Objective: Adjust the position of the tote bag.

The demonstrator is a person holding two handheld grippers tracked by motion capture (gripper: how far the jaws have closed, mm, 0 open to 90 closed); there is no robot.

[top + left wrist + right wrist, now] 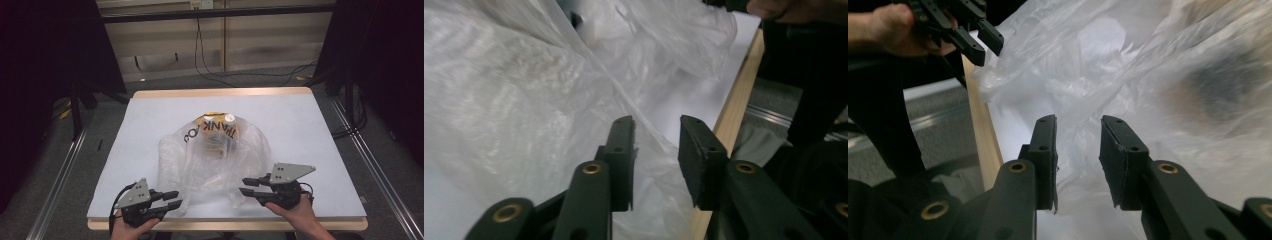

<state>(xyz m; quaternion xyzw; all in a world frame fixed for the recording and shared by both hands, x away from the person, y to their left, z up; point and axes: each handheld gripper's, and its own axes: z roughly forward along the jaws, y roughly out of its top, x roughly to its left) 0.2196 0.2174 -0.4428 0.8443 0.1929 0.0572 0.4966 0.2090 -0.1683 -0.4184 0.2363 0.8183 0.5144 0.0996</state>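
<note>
Left gripper (167,199) sits at the near-left corner of the counter (320,150), held from below by the left hand (131,230), pointing right and slightly far. Fingers (621,150) apart, nothing between them; a fold of the bag runs under the gap. Whether they touch the film, cannot tell.

Right gripper (250,186) sits near-right, held by the right hand (295,215), pointing left toward the bag's near edge. Fingers (1120,155) apart, empty, just over crumpled film.

Counter: pale sheet over a wooden top, wood edge (736,100) showing at the near side. Grey floor around it, metal rails (60,175) on both sides, dark curtains left and right, cables (210,70) on the floor at the far wall.

Bag (210,160): clear plastic, crumpled, centre of the counter, reaching toward the near edge between the two grippers. Black print reads upside down from the near side. Something yellow with a white cap (229,118) lies inside at the far end. Long axis runs near to far.
</note>
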